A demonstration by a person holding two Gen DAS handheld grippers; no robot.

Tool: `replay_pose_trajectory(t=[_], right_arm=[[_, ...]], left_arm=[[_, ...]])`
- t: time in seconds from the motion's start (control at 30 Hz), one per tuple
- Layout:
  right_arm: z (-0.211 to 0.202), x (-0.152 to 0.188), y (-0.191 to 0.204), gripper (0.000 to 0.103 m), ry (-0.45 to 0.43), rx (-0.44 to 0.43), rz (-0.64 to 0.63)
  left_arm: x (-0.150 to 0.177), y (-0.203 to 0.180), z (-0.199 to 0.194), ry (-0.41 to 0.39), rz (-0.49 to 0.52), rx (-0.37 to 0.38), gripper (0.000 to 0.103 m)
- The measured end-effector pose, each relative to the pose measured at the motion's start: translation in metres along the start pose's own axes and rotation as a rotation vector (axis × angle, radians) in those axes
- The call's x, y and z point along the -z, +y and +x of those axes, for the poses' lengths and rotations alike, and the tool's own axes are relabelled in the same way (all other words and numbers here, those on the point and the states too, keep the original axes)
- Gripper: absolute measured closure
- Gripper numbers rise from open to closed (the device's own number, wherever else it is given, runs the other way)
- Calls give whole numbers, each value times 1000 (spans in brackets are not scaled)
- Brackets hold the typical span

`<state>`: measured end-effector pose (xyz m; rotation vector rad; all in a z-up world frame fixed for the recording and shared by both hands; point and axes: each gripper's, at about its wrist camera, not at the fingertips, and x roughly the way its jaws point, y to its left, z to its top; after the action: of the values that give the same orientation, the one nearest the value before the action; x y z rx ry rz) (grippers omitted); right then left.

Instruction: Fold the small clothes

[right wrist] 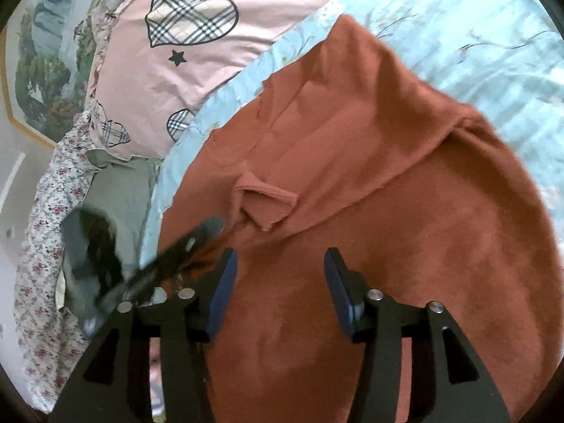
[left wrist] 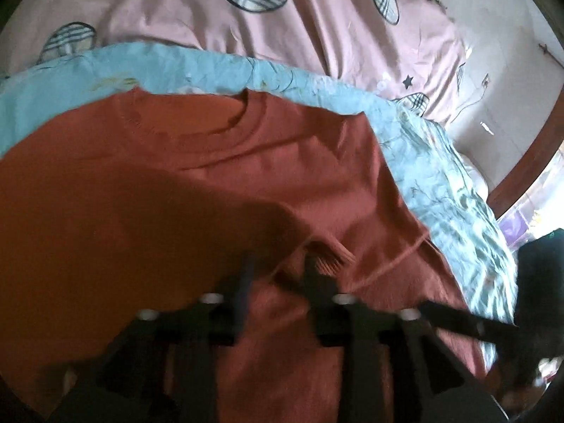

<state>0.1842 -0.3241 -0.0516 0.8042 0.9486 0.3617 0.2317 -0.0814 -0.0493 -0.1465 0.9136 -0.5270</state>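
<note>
I see the sweater (left wrist: 211, 162) spread flat on the blue sheet (left wrist: 440, 183). My left gripper (left wrist: 278, 275) and right gripper (right wrist: 280, 264) hang over it, jaws apart, gripping nothing.

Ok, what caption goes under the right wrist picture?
Open right gripper hovers over a rust-orange top spread on a pale blue sheet.
</note>
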Motion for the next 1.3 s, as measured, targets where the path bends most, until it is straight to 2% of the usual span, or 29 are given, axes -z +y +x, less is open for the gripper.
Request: replay_pose_trajectory(t=[0.03,0.1,0.17,0.3,0.47,0.5,0.53,0.57,0.63,0.67,0.73,0.8,0.83,0.9,1.0,1.03,1.1,1.13,1.23,1.3], right_arm=[[5,-1,1,48,8,-15,10],[15,-6,8,47,15,-19,4],[23,-13,23,47,-7,68,-89],[46,-30,37,46,7,227,-237],[86,-45,40,49,96,309,-354],[90,-47,41,72,93,312,-369],[93,-51,43,90,99,302,-376],[92,-55,46,96,95,288,-374],[73,-66,60,96,1,277,-409],[54,-73,69,96,-75,255,-427],[8,-87,82,96,-259,288,-441],[-22,-98,79,96,-364,332,-430],[-26,-102,76,96,-373,357,-426],[-21,-108,57,96,-321,391,-417],[5,-100,33,96,-233,440,-416],[9,-94,25,96,-213,445,-421],[17,-85,16,96,-191,459,-426],[20,-83,13,96,-179,468,-426],[29,-73,1,96,-121,498,-412],[28,-64,-4,94,-95,494,-413]], left_arm=[[8,4,-13,-15,-1,-18,59],[26,19,-39,-38,-17,-52,57],[39,36,-63,-58,-47,-95,57],[71,94,-112,-100,-163,-262,57],[85,157,-125,-71,-292,-346,57],[84,164,-122,-65,-302,-339,57],[83,170,-118,-58,-308,-335,57],[81,173,-114,-52,-308,-347,57],[76,176,-107,-48,-308,-365,57],[72,178,-106,-51,-309,-363,57],[60,175,-99,-57,-297,-368,58],[55,174,-95,-49,-288,-384,58],[53,174,-93,-41,-288,-383,57],[51,171,-90,-41,-287,-380,57],[49,167,-86,-41,-274,-402,60],[49,165,-85,-41,-267,-416,63],[50,164,-86,-48,-267,-431,81],[51,163,-89,-58,-271,-441,84],[57,161,-101,-99,-269,-469,85],[61,161,-103,-92,-261,-466,86]])
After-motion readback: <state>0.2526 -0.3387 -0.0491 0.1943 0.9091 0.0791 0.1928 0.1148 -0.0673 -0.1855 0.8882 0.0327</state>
